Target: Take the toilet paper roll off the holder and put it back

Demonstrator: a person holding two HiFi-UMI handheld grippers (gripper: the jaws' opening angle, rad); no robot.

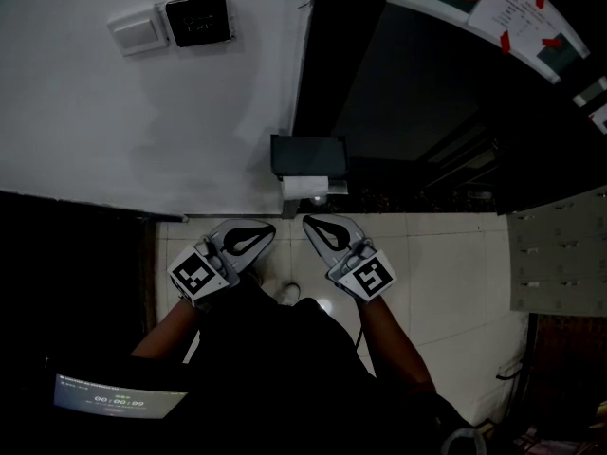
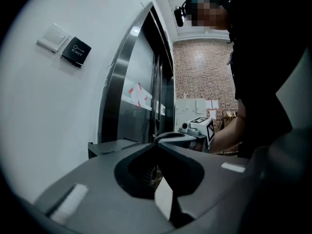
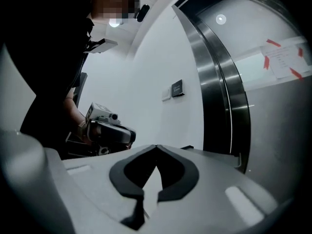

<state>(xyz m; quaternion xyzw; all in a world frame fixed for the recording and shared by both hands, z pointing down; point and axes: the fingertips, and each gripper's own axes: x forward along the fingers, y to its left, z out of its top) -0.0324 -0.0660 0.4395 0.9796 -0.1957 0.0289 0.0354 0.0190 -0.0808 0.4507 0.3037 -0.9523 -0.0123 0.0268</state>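
1. Toilet paper roll (image 1: 304, 188) is seen hanging under the dark cover of the holder (image 1: 308, 155), which is fixed at the lower right corner of the white wall (image 1: 142, 112), just beside the dark door frame.
2. Left gripper (image 1: 267, 229) and right gripper (image 1: 311, 224) are held side by side below the roll, near it but not touching it. Both pairs of jaws are closed tip to tip and nothing is gripped.
3. Removal is judged not yet begun, so the jaws of one gripper must be opened wide before the roll is approached.
4. Light pressure across the roll's soft sides is advised, so that it is not crushed.
5. How the roll is retained cannot be made out in the dim head view. The cover may need lifting with the other gripper.
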